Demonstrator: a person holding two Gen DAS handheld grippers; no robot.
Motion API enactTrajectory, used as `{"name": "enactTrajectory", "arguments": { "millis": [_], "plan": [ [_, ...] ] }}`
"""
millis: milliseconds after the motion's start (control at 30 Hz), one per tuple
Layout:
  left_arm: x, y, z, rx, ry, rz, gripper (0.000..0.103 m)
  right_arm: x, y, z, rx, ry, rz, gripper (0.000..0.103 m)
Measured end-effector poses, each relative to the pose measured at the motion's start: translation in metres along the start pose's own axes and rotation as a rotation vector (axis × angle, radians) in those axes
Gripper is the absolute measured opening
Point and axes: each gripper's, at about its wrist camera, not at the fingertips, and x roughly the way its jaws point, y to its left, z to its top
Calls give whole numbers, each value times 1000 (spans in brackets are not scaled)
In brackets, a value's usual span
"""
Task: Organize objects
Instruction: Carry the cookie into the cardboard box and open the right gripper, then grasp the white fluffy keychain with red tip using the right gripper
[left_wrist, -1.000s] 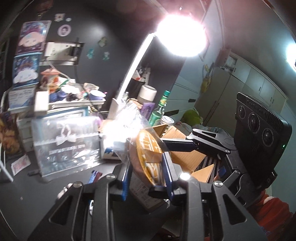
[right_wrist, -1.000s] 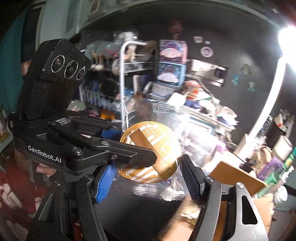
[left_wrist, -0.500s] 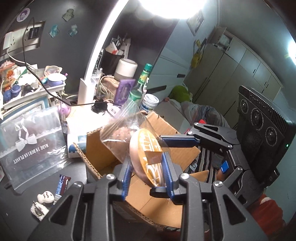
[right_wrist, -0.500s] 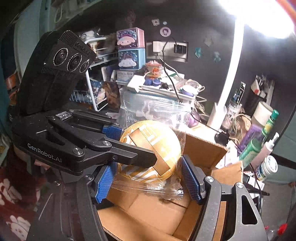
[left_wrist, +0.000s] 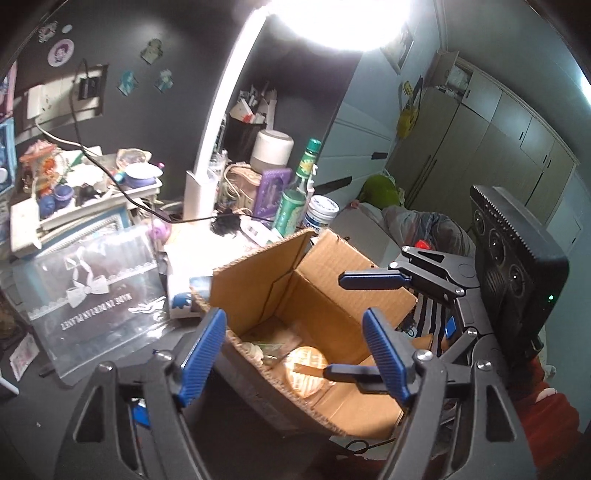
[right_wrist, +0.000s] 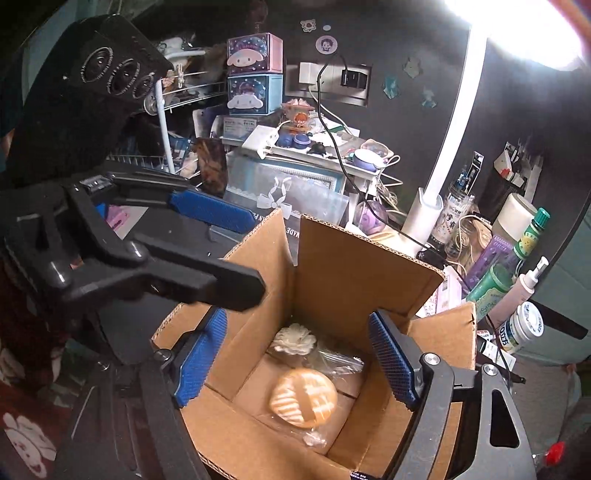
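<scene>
An open cardboard box (left_wrist: 325, 284) (right_wrist: 354, 266) stands on the dark desk. A round orange-and-white disc in a clear plastic bag (right_wrist: 303, 398) (left_wrist: 306, 371) lies on the box floor, next to a white flower-shaped item (right_wrist: 295, 338). My left gripper (left_wrist: 295, 354) is open and empty above the box's near edge. My right gripper (right_wrist: 295, 358) is open and empty over the box opening. Each gripper shows in the other's view, the right one (left_wrist: 354, 325) and the left one (right_wrist: 221, 251), both with jaws apart.
A white desk lamp (left_wrist: 207, 155) stands behind the box with green bottles (left_wrist: 295, 199), a white jar (left_wrist: 321, 218) and a purple pack. A clear zip pouch with a bow (left_wrist: 92, 291) lies to the left. Cluttered shelves and cartoon boxes (right_wrist: 255, 74) fill the back.
The left gripper was shut on the bagged disc, with the right gripper's fingers around it. Both jaws have opened and the disc has dropped into the box.
</scene>
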Motion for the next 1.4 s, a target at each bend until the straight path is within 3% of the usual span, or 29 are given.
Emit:
{"name": "enactTrajectory", "arguments": {
  "millis": [167,267,433,567,667,767,833,900,1067,1200,1400],
  "plan": [
    [-39,20,-12,-10,-75,77,74,-4,14,9,-7,-55,16,77],
    [-69,40,-26,-35,-137,149,81,-7,36,17,-30,-109,87,77],
    [-103,70,-62,-68,-190,286,82,5,90,26,-95,-135,233,77],
    [-111,102,-100,-131,-206,311,83,32,129,25,-118,-106,329,77],
    [-110,122,-124,-166,-197,319,83,67,154,20,-102,-32,413,77],
    [-104,141,-147,-203,-169,328,83,104,169,14,-75,41,433,76],
    [-100,152,-160,-225,-153,334,83,127,173,8,-51,76,420,75],
    [-97,160,-169,-242,-143,330,83,150,173,4,-38,81,355,63],
    [-93,173,-184,-288,-133,307,83,195,163,5,-7,78,237,49],
    [-93,177,-187,-301,-139,294,83,217,156,8,-21,65,115,49],
    [-91,187,-186,-331,-131,294,83,243,148,12,-27,118,94,45]
  ]
}}
